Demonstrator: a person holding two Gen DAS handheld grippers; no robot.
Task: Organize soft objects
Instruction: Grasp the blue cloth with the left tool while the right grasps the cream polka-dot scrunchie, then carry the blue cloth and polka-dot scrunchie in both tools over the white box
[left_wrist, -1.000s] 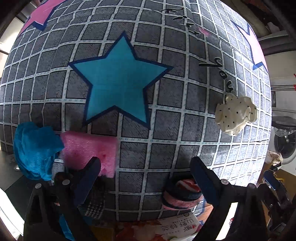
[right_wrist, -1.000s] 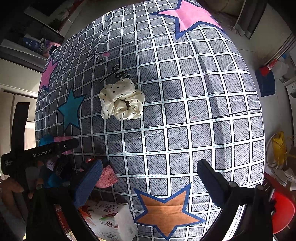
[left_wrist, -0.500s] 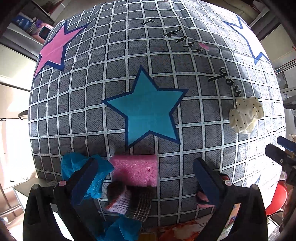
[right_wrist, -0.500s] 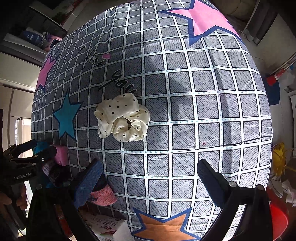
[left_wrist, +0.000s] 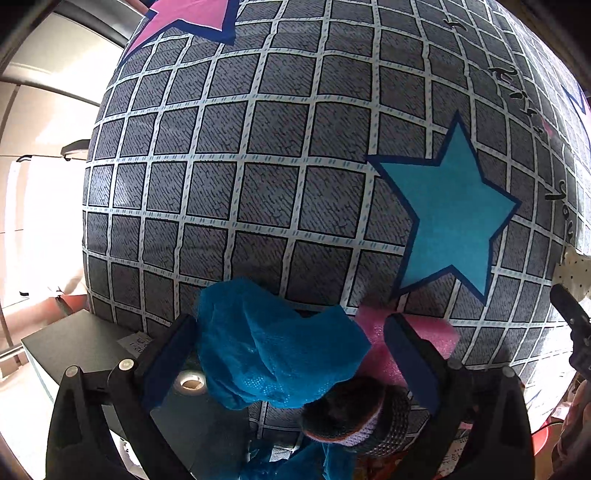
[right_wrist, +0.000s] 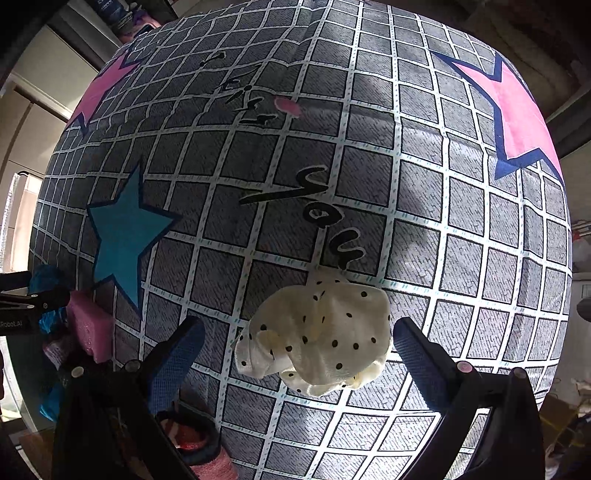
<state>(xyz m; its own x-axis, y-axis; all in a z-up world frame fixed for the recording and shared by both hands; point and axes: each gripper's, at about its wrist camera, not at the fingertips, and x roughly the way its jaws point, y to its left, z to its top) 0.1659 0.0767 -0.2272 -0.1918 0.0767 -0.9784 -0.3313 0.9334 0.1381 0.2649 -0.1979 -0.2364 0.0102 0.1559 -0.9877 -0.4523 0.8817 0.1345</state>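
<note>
I am holding my right gripper (right_wrist: 295, 354) wide open, empty, jaws straddling the dotted scrunchie (right_wrist: 317, 336) on the checked bedspread (right_wrist: 406, 221); I should lower squarely, then pinch its bunched middle. Its long axis is lying jaw to jaw. My left gripper (left_wrist: 291, 350) is gaping around the blue cloth (left_wrist: 280, 350), gripping nothing.

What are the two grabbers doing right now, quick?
Left gripper: open, blue cloth between its fingers, not gripped.
Right gripper: open, spotted scrunchie between its fingers, not gripped.
</note>
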